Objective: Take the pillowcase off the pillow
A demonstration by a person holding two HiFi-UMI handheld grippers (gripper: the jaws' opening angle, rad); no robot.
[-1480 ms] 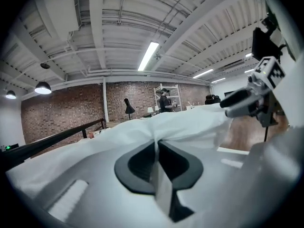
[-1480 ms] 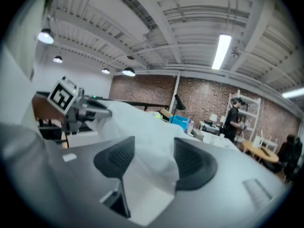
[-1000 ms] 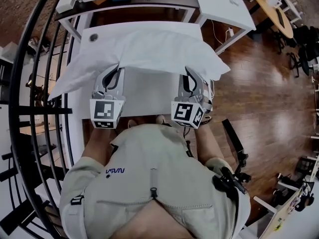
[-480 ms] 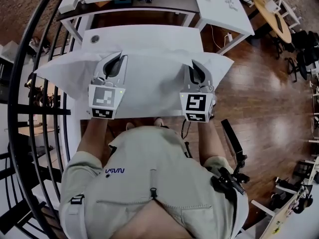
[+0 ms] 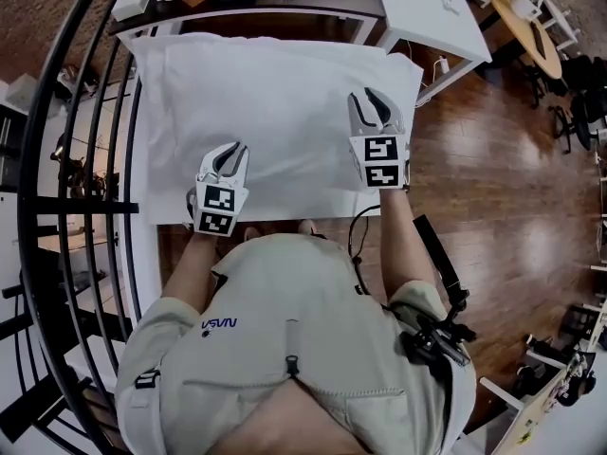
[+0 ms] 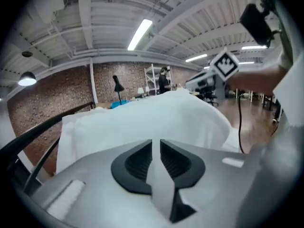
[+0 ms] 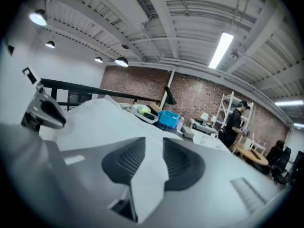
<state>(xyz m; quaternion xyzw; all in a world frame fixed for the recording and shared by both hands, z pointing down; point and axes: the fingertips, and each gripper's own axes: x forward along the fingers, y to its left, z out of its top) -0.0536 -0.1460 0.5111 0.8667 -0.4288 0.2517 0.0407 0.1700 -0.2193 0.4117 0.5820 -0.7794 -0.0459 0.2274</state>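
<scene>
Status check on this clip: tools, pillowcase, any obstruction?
Left tool, right tool: jaws just been opening, pillowcase cloth between each pair. Case spread flat. No obstruction seen.

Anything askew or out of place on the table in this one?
Nothing damaged or spilled. The white pillowcase is spread wider than the table, its sides hanging past both edges; the far right corner juts over the wooden floor.
</scene>
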